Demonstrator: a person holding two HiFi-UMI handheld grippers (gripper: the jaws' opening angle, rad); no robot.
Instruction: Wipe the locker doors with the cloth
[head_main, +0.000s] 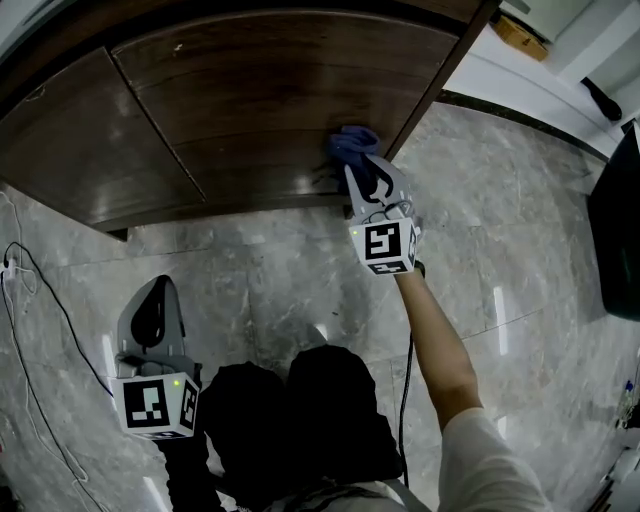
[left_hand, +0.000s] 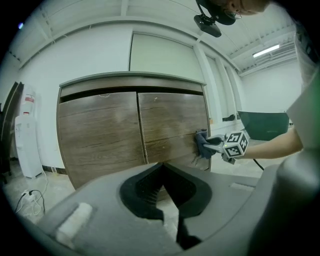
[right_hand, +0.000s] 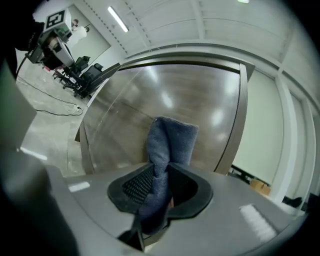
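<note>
Right gripper view showed your right gripper clamped on the soft, light, blue-grey folded cloth, which lay against the brown wood-grain locker door near its lower right corner and, being limp, probably handled best gripped at its bunched middle, while your left gripper hung back, jaws together and empty.

Right tongs: arm extended forward, forearm bare, marker cube facing up, jaws clamped on the cloth. Left tongs: held low, close to the body, pointing forward, jaws together with nothing between them.
</note>
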